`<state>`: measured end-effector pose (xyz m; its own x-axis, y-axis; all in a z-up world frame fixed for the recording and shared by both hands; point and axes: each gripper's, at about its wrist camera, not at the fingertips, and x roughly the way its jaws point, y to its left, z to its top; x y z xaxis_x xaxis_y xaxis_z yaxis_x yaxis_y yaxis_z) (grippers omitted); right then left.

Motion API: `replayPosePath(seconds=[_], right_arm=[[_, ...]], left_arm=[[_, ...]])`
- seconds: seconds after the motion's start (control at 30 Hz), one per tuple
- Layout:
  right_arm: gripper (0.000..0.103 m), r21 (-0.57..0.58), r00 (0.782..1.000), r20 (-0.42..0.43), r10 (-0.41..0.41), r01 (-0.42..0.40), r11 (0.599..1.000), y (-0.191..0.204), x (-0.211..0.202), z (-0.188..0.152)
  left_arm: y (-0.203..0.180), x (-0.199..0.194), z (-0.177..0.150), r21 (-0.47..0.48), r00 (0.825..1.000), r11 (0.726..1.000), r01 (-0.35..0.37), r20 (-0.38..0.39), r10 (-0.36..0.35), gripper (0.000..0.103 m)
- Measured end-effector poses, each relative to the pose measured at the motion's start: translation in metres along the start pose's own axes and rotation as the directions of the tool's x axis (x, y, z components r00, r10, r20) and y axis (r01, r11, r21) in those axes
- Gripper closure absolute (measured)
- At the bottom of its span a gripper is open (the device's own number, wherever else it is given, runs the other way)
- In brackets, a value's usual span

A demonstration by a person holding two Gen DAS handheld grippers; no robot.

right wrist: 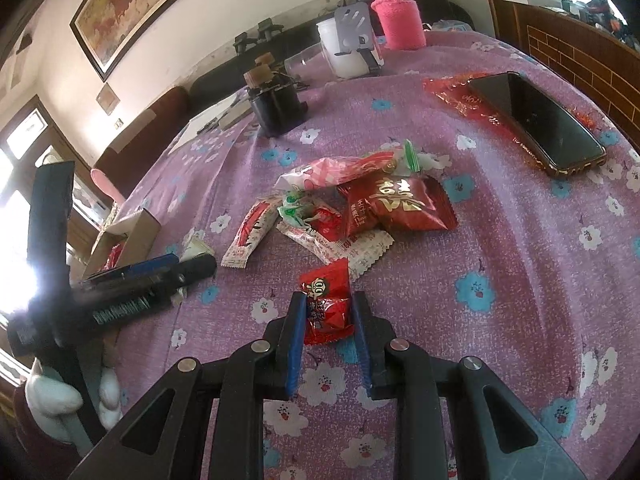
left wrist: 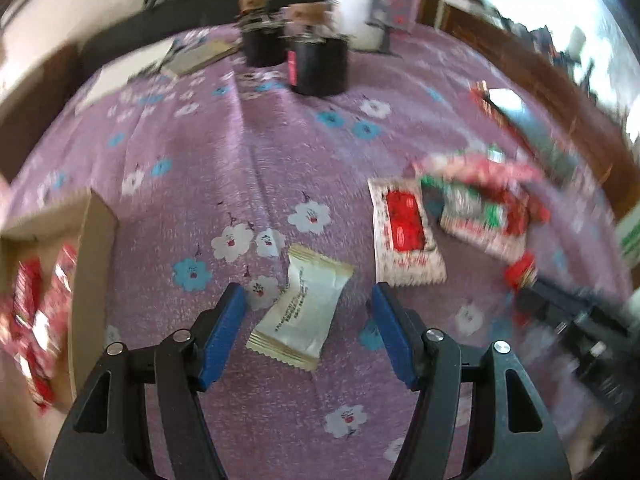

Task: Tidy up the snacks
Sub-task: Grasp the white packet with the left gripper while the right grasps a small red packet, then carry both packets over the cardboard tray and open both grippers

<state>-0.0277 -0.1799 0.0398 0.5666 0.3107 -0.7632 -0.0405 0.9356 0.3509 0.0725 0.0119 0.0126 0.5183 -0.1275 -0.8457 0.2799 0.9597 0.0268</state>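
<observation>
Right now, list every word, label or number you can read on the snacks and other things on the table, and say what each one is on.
"囍", in gold: big red packet in the pile.
Small red packet in the right gripper: cartoon face and print, too crumpled to read.
White packet between the left gripper's open fingers: dark print, too small.
Red-and-white packet: blurred.
Red wrapper under the phone: gold characters, unreadable.

your tongs (right wrist: pixel 326 312) have matt black plastic arms with blue rubbery pads (right wrist: pixel 295 344) and shiny metal rivets. the red candy wrapper (right wrist: pixel 329 308) is glossy, crinkled foil. the tablecloth (right wrist: pixel 500 280) is soft, matt flowered cloth. the phone (right wrist: pixel 538 118) is smooth and glossy. the cream wrapper (left wrist: pixel 302 306) looks satin plastic, the box (left wrist: pixel 94 240) plain matt cardboard.
</observation>
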Motion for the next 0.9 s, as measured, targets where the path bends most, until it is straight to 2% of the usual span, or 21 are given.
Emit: replayPosePath(seconds=[0.03,0.13,0.4,0.53,0.67,0.77,0.9], right_arm=[[0.079,0.000,1.000,0.000,0.000,0.000,1.000,0.000,0.000,0.000],[0.079,-0.002,1.000,0.002,-0.003,0.003,1.000,0.001,0.000,0.000],[0.079,-0.028,1.000,0.016,-0.024,0.025,0.999,0.005,-0.002,-0.002],[0.079,-0.058,0.999,0.042,-0.034,0.037,0.998,0.012,-0.006,-0.004],[0.079,-0.084,0.996,0.078,-0.048,0.054,0.995,0.017,-0.010,-0.005],[0.079,-0.086,0.993,0.102,-0.055,0.064,0.994,0.017,-0.014,-0.005],[0.079,-0.084,0.990,0.125,-0.068,0.079,0.993,0.017,-0.017,-0.004]], left_arm=[[-0.001,-0.002,-0.001,0.005,1.000,1.000,-0.002,0.004,0.002,0.073],[0.000,-0.012,-0.005,-0.022,1.000,1.000,0.017,0.001,-0.017,0.085],[0.011,-0.062,-0.025,-0.090,0.989,0.987,0.133,0.071,-0.126,0.085],[0.022,-0.096,-0.040,-0.129,0.974,0.972,0.199,0.137,-0.181,0.085],[0.050,-0.128,-0.063,-0.207,0.946,0.936,0.283,0.219,-0.238,0.085],[0.069,-0.142,-0.077,-0.252,0.936,0.918,0.306,0.258,-0.241,0.085],[0.088,-0.148,-0.094,-0.289,0.937,0.910,0.297,0.271,-0.220,0.085]])
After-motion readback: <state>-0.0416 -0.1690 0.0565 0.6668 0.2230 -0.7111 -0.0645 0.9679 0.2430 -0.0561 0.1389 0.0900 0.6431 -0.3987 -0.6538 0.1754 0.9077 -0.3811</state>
